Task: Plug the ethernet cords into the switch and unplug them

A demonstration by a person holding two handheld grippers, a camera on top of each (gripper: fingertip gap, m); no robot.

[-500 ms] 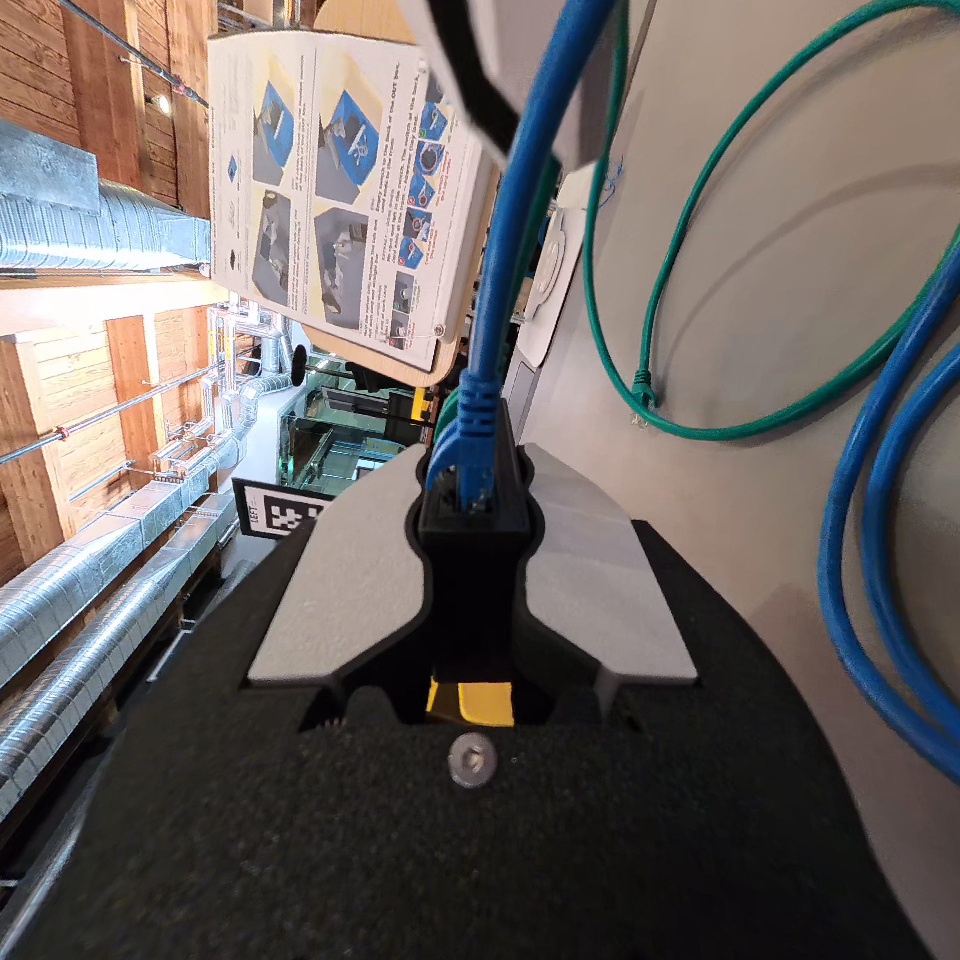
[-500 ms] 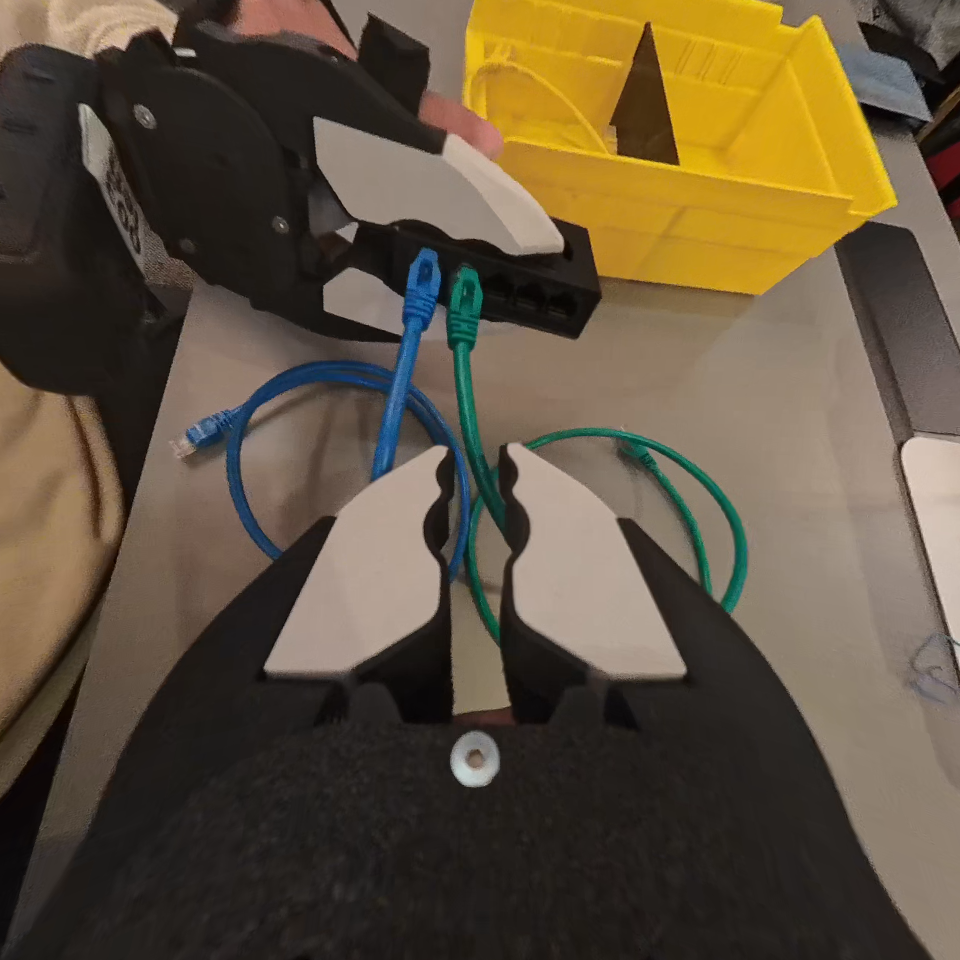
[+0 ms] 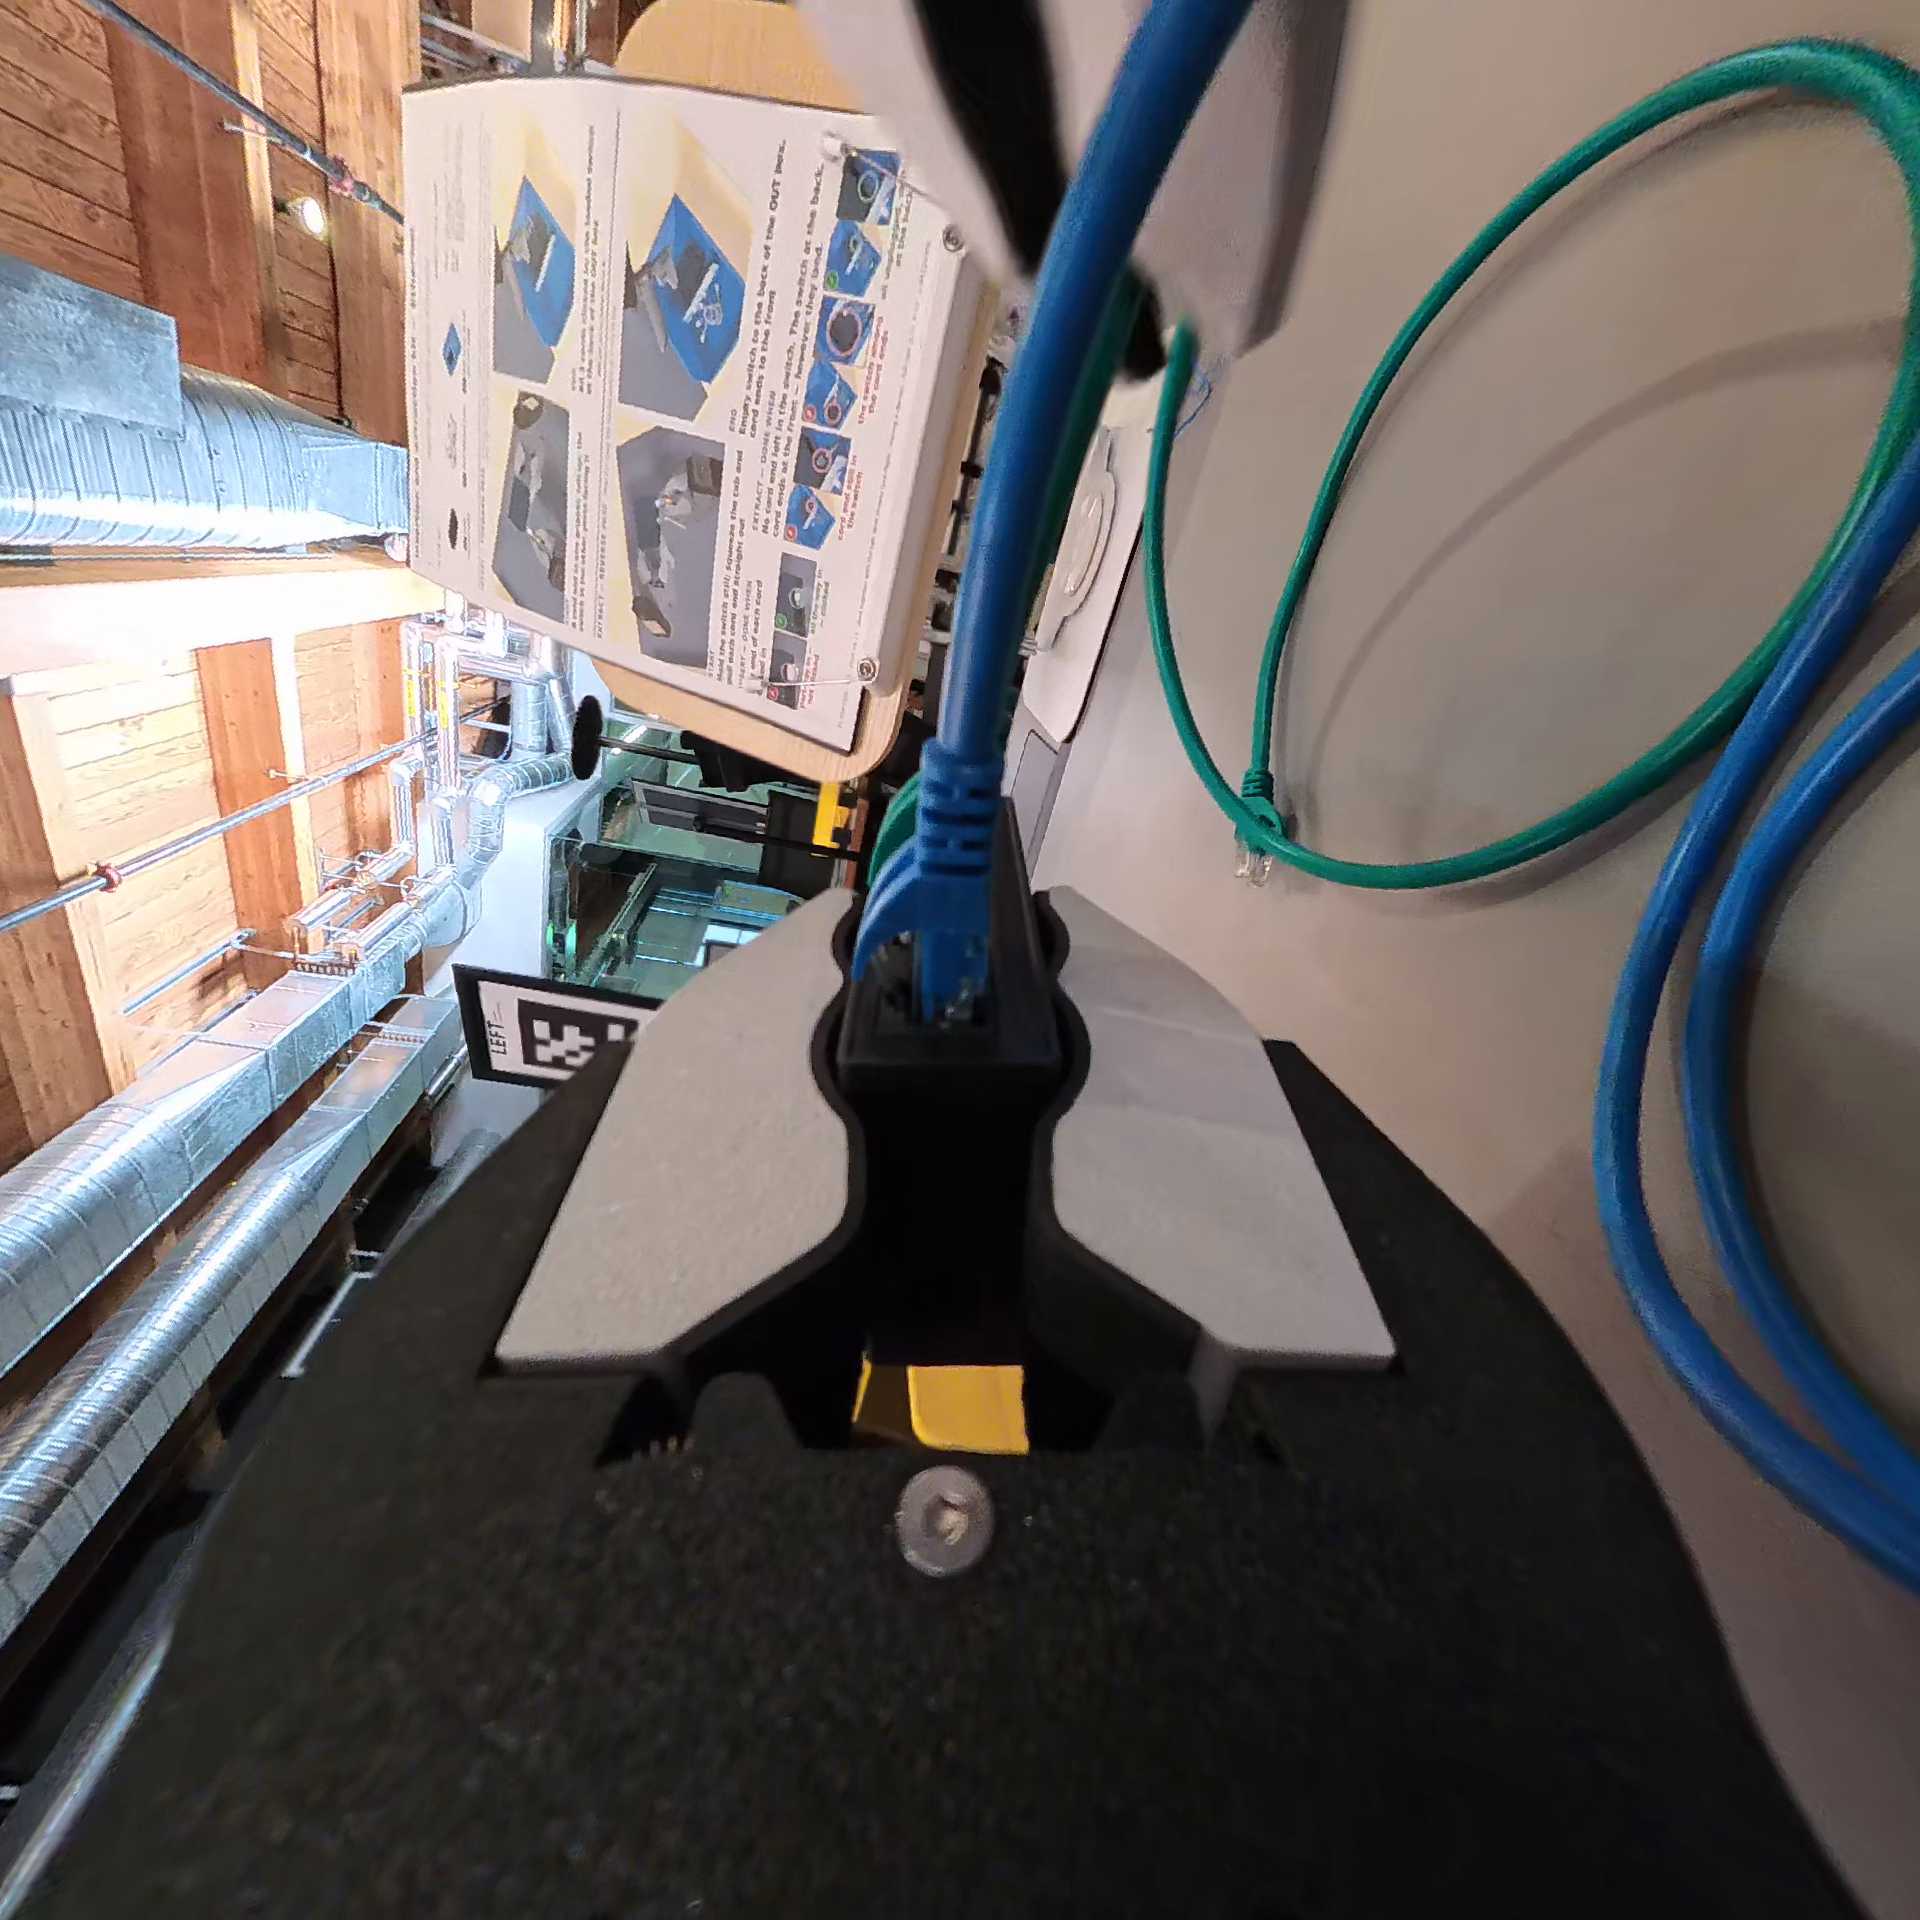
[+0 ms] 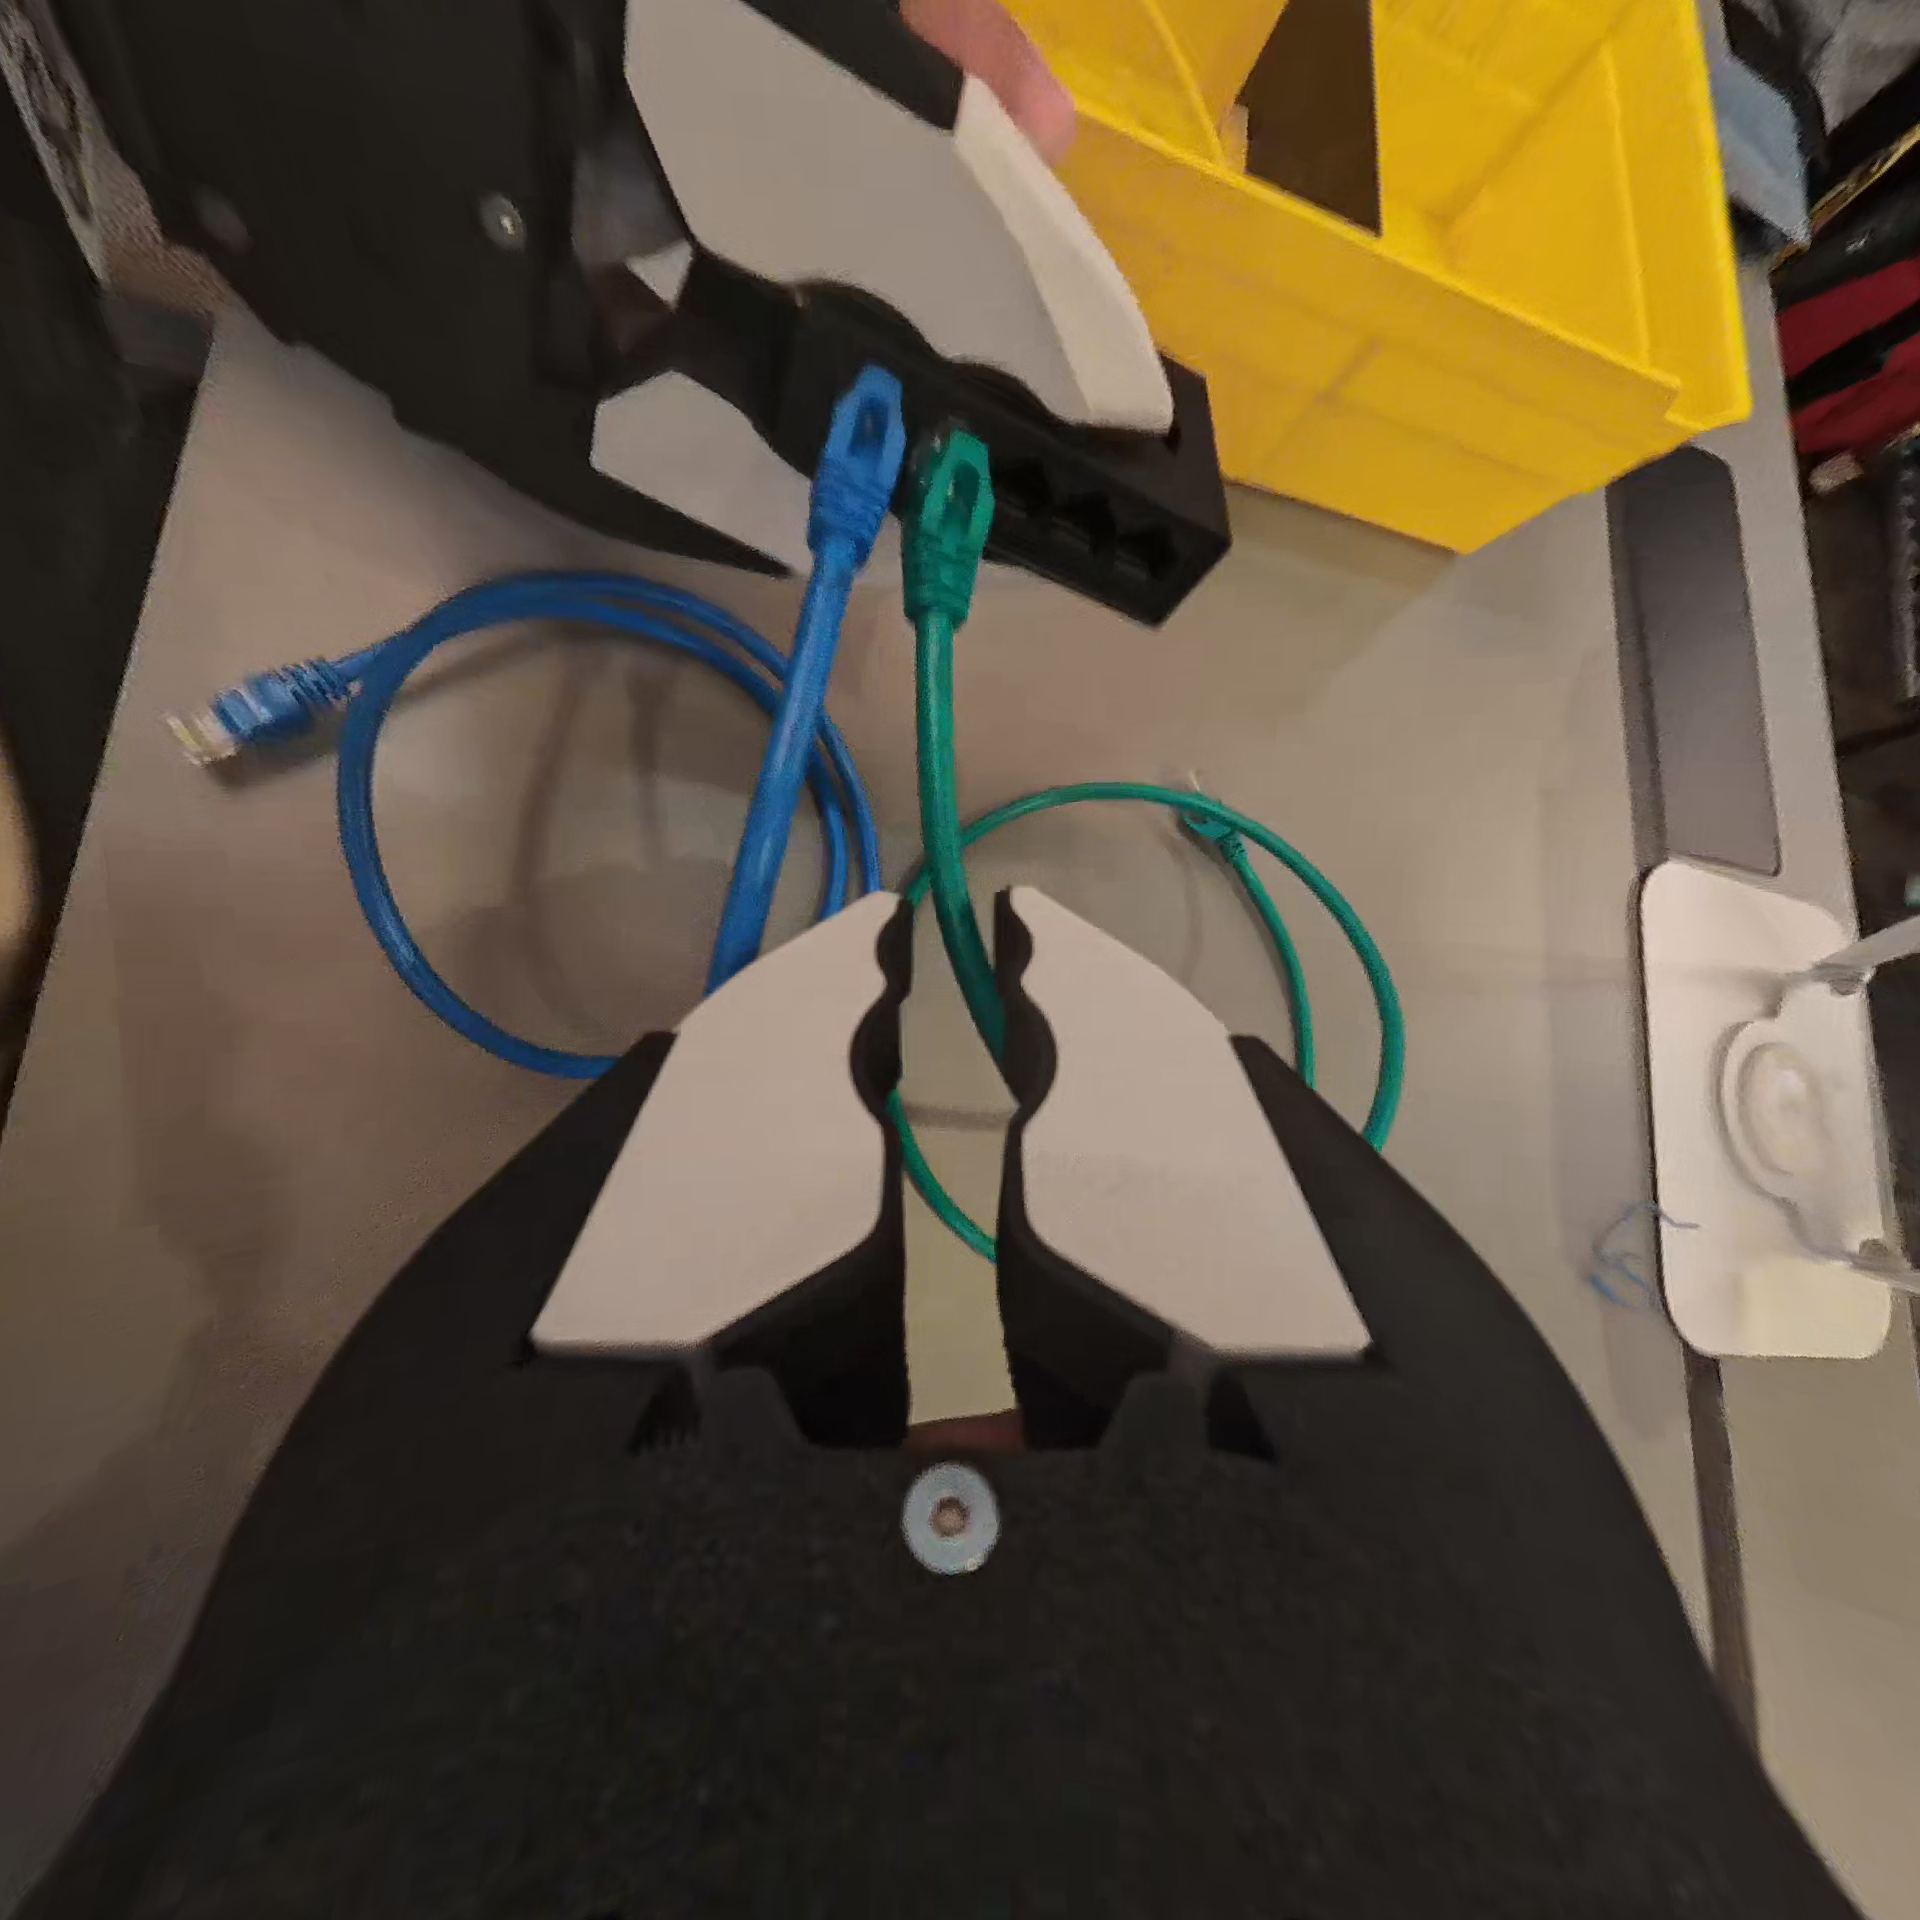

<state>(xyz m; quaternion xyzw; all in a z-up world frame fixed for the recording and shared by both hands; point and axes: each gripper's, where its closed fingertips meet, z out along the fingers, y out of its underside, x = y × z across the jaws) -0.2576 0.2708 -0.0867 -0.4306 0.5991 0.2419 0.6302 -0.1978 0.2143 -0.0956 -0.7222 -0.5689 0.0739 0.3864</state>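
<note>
My left gripper (image 3: 951,914) is shut on the black switch (image 3: 951,1122) and holds it above the table. A blue cord's plug (image 3: 951,873) sits in a port. In the right wrist view the switch (image 4: 1122,509) carries the blue plug (image 4: 857,457) and a green plug (image 4: 945,520) in neighbouring ports, under the left gripper's white finger (image 4: 883,208). My right gripper (image 4: 951,914) is narrowly open below the switch. The green cord (image 4: 940,748) runs down between its fingers. The free blue end (image 4: 260,707) and the free green end (image 4: 1210,826) lie on the table.
A yellow bin (image 4: 1403,343) stands just behind the switch. A white plate with a clear stand (image 4: 1766,1122) sits at the table's right edge. The blue cord's coil (image 4: 416,935) lies to the left on the grey table (image 4: 1403,727). An instruction sheet on a board (image 3: 675,416) stands beyond.
My right gripper has moved closer to the switch, and the green cord now lies deeper between its fingers. The left gripper still holds the switch.
</note>
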